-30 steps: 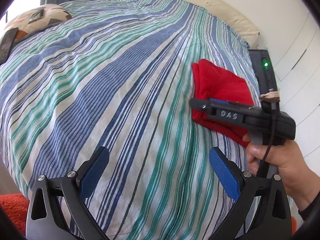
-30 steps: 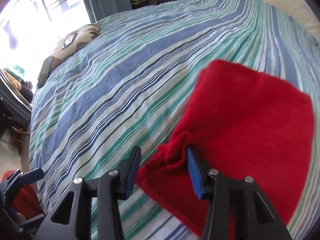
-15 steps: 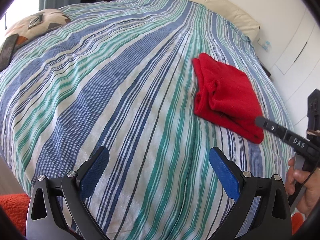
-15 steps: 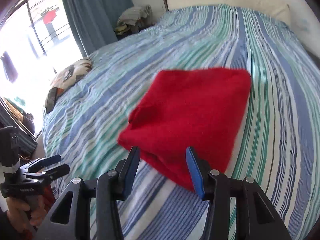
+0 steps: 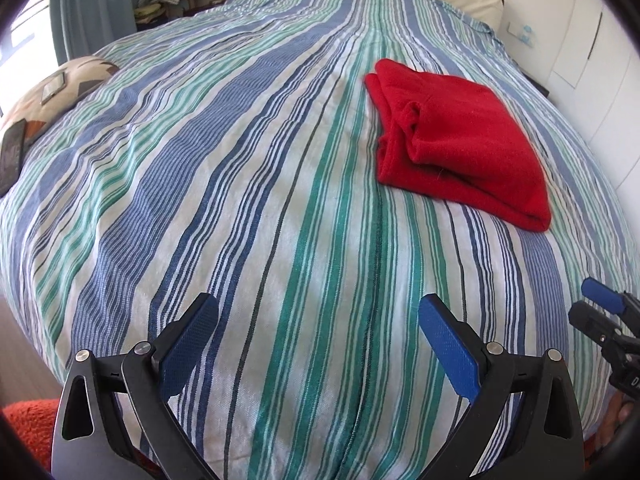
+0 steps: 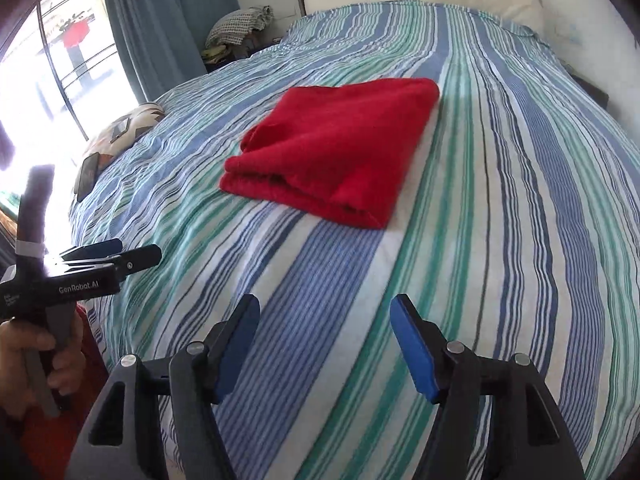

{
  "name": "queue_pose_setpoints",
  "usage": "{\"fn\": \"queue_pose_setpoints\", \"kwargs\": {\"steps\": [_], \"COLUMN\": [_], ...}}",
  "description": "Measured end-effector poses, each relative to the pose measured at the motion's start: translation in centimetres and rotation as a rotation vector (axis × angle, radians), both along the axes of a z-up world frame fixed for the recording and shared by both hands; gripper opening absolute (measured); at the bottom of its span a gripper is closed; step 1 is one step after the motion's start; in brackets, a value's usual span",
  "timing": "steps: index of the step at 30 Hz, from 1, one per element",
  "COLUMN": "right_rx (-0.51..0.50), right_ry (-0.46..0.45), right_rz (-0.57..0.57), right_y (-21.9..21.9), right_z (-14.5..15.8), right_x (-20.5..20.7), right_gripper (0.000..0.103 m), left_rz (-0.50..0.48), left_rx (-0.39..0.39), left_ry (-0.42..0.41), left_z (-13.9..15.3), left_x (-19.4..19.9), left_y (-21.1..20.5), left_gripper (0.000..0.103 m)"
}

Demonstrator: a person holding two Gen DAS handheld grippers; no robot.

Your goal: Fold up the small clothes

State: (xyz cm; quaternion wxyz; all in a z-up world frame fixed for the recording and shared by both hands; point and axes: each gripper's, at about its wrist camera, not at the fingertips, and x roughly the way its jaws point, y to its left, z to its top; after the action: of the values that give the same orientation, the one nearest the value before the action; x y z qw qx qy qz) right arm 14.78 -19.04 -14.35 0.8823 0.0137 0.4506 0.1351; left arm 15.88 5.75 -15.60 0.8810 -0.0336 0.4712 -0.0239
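A red garment (image 5: 460,140) lies folded into a flat rectangle on the striped bedspread (image 5: 248,184), right of the bed's middle. It also shows in the right wrist view (image 6: 340,148), ahead of the fingers. My left gripper (image 5: 318,326) is open and empty, held low over the near part of the bed, well short of the garment. My right gripper (image 6: 324,326) is open and empty, pulled back from the garment. Each gripper shows at the edge of the other's view: the right one (image 5: 600,312) and the left one (image 6: 104,254).
A patterned pillow (image 5: 52,92) with a dark phone (image 5: 10,152) beside it lies at the bed's left edge. A pile of folded laundry (image 6: 240,26) sits past the far corner by blue curtains (image 6: 160,20). A white wall and cupboard (image 5: 592,48) run along the right.
My right gripper has let go of the red garment and drawn back toward the bed's near edge, its jaws wider. The garment now lies flat and folded. My left gripper has barely moved.
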Motion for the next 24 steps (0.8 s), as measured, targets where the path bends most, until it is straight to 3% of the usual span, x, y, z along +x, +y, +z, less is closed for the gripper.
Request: {"fn": "queue_pose_setpoints", "kwargs": {"steps": [9,12,17,21,24], "right_rx": [0.045,0.075,0.194,0.371,0.451], "right_ry": [0.052,0.054,0.046,0.019,0.025], "right_rz": [-0.091,-0.099,-0.129,-0.215,-0.222], "right_y": [-2.8,-3.1,-4.6,-7.2,-7.9], "right_z": [-1.6,-1.5,-0.3,1.1,1.2], "right_x": [-1.0,-0.7,2.1,7.0,11.6], "right_gripper": [0.068,0.068,0.068,0.069,0.071], "left_rz": [-0.007,-0.010,-0.045,-0.136,-0.158], "left_rx": [0.050,-0.036,-0.267,-0.282,-0.236], "left_ry": [0.008,0.014,-0.016,0.076,0.125], "left_z": [-0.1,1.1,4.5,3.6,1.7], "left_x": [-0.1,1.0,8.0,15.3,18.5], "left_y": [-0.3,0.4,0.7,-2.0,-3.7], "left_gripper": [0.101,0.101,0.102,0.102,0.102]}}
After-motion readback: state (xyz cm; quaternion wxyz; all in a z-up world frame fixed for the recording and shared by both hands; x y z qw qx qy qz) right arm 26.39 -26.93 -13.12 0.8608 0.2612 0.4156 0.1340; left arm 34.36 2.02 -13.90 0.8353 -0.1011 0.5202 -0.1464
